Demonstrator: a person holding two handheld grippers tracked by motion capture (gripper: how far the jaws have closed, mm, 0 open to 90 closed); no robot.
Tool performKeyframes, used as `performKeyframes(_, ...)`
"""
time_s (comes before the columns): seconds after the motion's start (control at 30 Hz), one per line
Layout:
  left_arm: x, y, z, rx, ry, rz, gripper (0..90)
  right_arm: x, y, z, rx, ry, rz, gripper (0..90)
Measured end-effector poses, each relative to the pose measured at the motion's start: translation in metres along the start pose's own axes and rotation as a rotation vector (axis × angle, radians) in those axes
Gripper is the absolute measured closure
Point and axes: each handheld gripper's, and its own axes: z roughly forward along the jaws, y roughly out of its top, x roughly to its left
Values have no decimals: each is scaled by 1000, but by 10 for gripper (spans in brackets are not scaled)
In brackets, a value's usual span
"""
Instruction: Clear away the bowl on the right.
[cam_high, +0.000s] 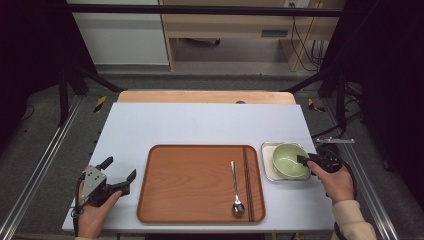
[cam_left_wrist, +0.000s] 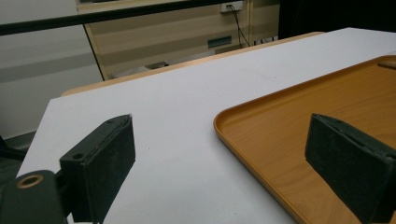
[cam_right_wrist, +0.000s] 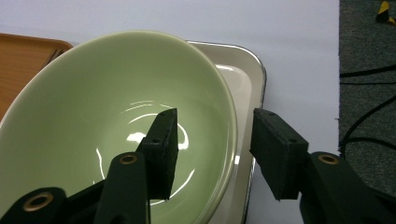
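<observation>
A pale green bowl (cam_high: 290, 161) (cam_right_wrist: 93, 116) sits in a white square dish (cam_high: 267, 167) (cam_right_wrist: 247, 79) to the right of a brown wooden tray (cam_high: 190, 185) (cam_left_wrist: 303, 116). A metal spoon (cam_high: 235, 190) and dark chopsticks (cam_high: 247, 180) lie on the tray's right part. My right gripper (cam_high: 306, 159) (cam_right_wrist: 215, 135) straddles the bowl's right rim, one jaw inside and one outside. Neither pad touches the rim, so it is open. My left gripper (cam_high: 120, 168) (cam_left_wrist: 224, 154) rests open by the tray's left edge, with nothing between its jaws.
The white table top (cam_high: 200, 125) reaches back to a wooden strip (cam_high: 205, 97). Metal frame rails run along both sides, and cables lie on the floor at the right (cam_right_wrist: 369, 107). The table's right edge lies close to the dish.
</observation>
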Motion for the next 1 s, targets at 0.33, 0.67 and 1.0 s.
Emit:
performKeyframes(0.33,0,2,-2,-38,-19,5,61,-1,-1,5,23,5,-3,584)
performKeyframes(0.67,-2,2,-1,-34,-22,15,61,-3,-1,5,46,14,32,648)
performKeyframes(1.0,-3,2,-1,-28,-20,28,61,-2,2,5,61,5,12,752)
